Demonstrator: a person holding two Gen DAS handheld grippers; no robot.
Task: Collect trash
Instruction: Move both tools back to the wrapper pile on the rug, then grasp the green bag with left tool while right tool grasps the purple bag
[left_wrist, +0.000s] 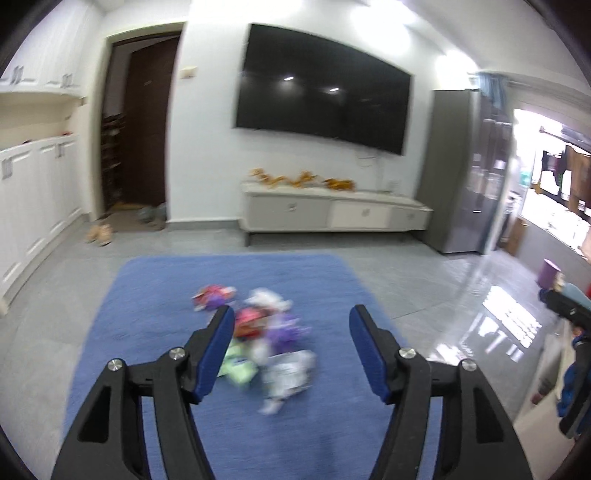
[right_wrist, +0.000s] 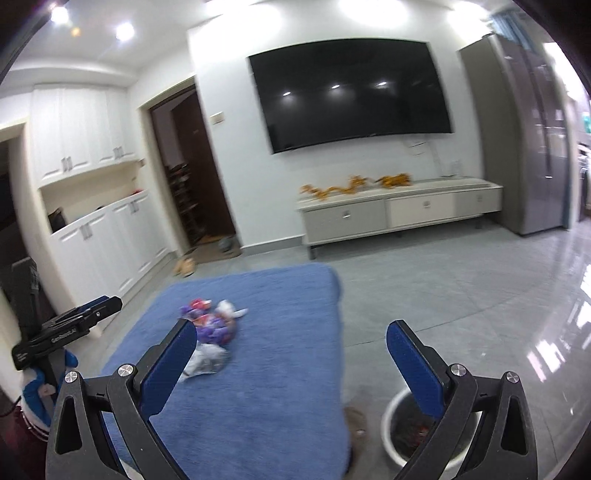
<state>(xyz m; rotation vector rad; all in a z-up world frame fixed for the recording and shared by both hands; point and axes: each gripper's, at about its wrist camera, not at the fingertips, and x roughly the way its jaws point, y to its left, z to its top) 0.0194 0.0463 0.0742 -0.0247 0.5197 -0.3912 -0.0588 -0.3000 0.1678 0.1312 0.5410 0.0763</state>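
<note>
In a living room, we hold both grippers above a blue rug (left_wrist: 147, 295) where a loose heap of trash (left_wrist: 266, 343) (crumpled wrappers in pink, purple, green and white, blurred here) lies near the rug's middle. A white bin (right_wrist: 391, 435) stands on the grey tiled floor just off the rug's right edge, with some dark and reddish scraps already in it.

As we judge it, the step in hand is the approach to the heap. To do it well, we should come down over one wrapper at the edge of the pile, not the tangled centre, and close only once the pads straddle it, keeping clear of the rug's nap.

The left gripper (left_wrist: 291, 321) has its jaws spread wide, nothing between them and touching nothing; the heap shows through the gap from well above. The right gripper (right_wrist: 291, 336) is likewise spread and empty, with the pile beyond its left finger and the bin beneath its right one.
</note>
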